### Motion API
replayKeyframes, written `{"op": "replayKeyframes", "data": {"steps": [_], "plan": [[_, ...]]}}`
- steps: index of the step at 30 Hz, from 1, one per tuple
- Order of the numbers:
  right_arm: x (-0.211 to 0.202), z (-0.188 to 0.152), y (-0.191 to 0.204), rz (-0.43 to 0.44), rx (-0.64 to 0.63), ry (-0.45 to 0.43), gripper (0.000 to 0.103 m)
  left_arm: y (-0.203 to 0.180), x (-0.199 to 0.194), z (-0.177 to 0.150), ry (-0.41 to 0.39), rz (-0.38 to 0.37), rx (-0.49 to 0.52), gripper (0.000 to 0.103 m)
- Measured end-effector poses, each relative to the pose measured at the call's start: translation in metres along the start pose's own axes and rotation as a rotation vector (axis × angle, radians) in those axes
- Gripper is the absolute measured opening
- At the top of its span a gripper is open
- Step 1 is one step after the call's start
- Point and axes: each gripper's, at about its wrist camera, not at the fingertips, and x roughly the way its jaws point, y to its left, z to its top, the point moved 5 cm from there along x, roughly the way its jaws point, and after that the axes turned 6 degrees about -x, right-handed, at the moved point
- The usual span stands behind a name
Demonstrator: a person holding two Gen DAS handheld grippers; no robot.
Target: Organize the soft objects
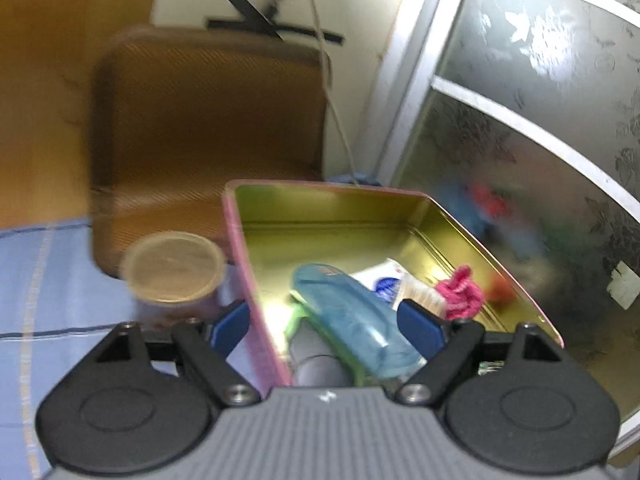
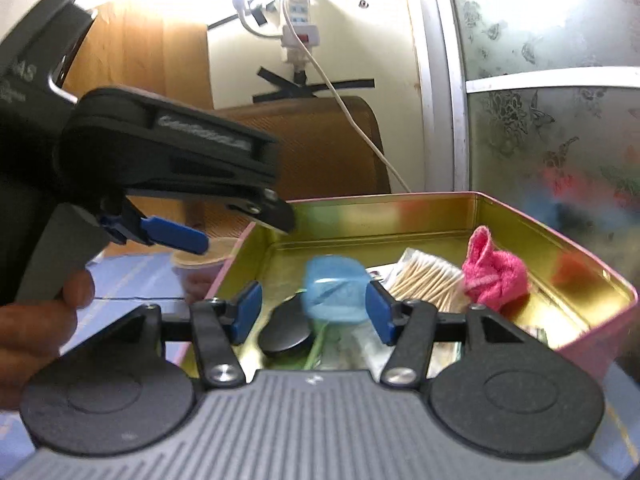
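A pink tin with a gold inside [image 1: 360, 204] [image 2: 420, 216] sits on a blue cloth. It holds a pink towel [image 1: 462, 294] [image 2: 496, 272], a pack of cotton swabs [image 2: 430, 276] [image 1: 420, 294], a translucent blue case [image 1: 352, 312] [image 2: 334, 290] and a dark round lid [image 2: 286, 330]. My left gripper [image 1: 326, 320] is open, its jaws straddling the tin's left wall above the blue case. My right gripper [image 2: 314, 312] is open on either side of the blue case, not closed on it. The left gripper also shows in the right wrist view [image 2: 176, 236].
A clear plastic cup [image 1: 174, 276] [image 2: 204, 258] stands left of the tin. A brown chair back [image 1: 208, 140] [image 2: 304, 148] is behind. A frosted glass door [image 1: 540, 140] [image 2: 552, 120] stands on the right. A power strip with cable [image 2: 298, 24] hangs on the wall.
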Motion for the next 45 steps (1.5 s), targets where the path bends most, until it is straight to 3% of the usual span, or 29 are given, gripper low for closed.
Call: {"op": "replayKeyframes", "data": {"steps": [8,16,25,38,45], "plan": [[-0.036,-0.003,0.025,0.014,0.063,-0.047,0.060,0.024,-0.065,-0.030,-0.086,0.158,0.069,0.089],[-0.055,-0.010,0.038,0.021,0.171,-0.036,0.060,0.047,-0.110,-0.062,-0.112,0.229,0.065,0.103],[-0.064,-0.005,0.056,0.061,0.269,-0.014,0.063,0.070,-0.138,-0.084,-0.092,0.315,0.073,0.103],[-0.073,0.000,0.083,0.095,0.265,-0.013,0.065,0.083,-0.164,-0.096,-0.152,0.350,0.082,0.103],[-0.076,0.001,0.082,0.092,0.272,-0.020,0.069,0.078,-0.165,-0.100,-0.115,0.333,0.102,0.103]]}}
